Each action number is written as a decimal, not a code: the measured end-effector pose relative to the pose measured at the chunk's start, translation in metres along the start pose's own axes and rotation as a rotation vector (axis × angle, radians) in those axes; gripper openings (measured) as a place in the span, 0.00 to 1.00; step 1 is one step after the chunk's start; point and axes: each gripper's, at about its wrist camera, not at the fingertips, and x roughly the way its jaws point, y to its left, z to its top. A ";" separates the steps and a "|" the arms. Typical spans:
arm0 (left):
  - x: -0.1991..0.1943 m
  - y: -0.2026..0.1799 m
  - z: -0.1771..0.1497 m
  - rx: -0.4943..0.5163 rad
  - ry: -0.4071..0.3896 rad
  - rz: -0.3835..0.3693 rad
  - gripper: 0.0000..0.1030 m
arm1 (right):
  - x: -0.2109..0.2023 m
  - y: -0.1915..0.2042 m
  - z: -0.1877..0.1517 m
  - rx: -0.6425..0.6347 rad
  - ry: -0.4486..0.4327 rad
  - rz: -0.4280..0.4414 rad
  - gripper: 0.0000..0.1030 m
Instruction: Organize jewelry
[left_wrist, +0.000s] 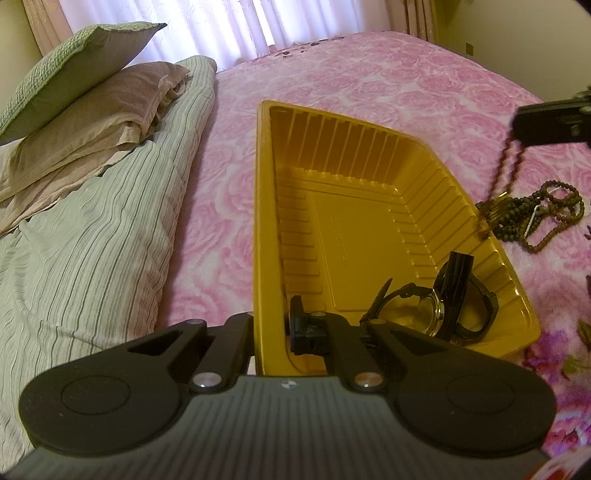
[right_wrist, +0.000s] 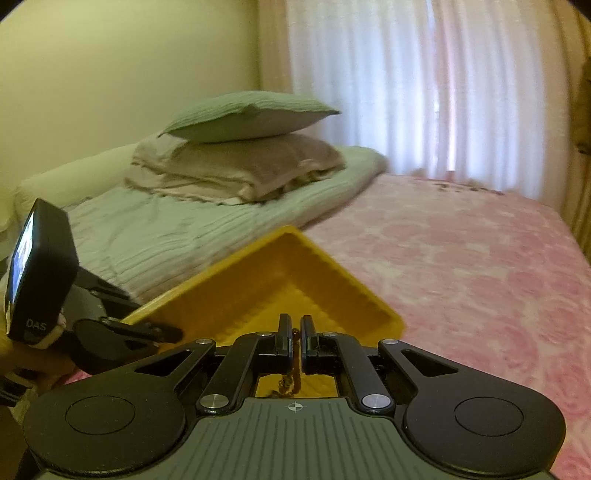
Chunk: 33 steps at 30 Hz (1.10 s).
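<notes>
Pillows (left_wrist: 85, 92) stacked beyond tray (left_wrist: 266, 221); beads (left_wrist: 535, 218) beside it.

Left wrist view: close over tray (left_wrist: 369, 221), angled down. Right wrist view: lower, near level, facing curtain (right_wrist: 406, 92). Both share tray, bed (left_wrist: 406, 85), pillows (right_wrist: 240, 147).

The right hand-held gripper (right_wrist: 294, 334) pinches a brown bead strand (right_wrist: 291, 376) — above the yellow tray (right_wrist: 236, 291).
</notes>
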 end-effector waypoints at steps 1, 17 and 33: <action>0.000 0.000 0.000 0.000 0.000 0.000 0.03 | 0.006 0.002 0.001 -0.002 0.007 0.007 0.04; 0.001 -0.002 0.000 -0.007 -0.001 -0.005 0.02 | 0.042 -0.006 -0.008 0.035 0.078 0.035 0.04; 0.001 0.000 -0.002 -0.007 -0.004 -0.003 0.02 | -0.032 -0.084 -0.096 0.328 0.099 -0.265 0.48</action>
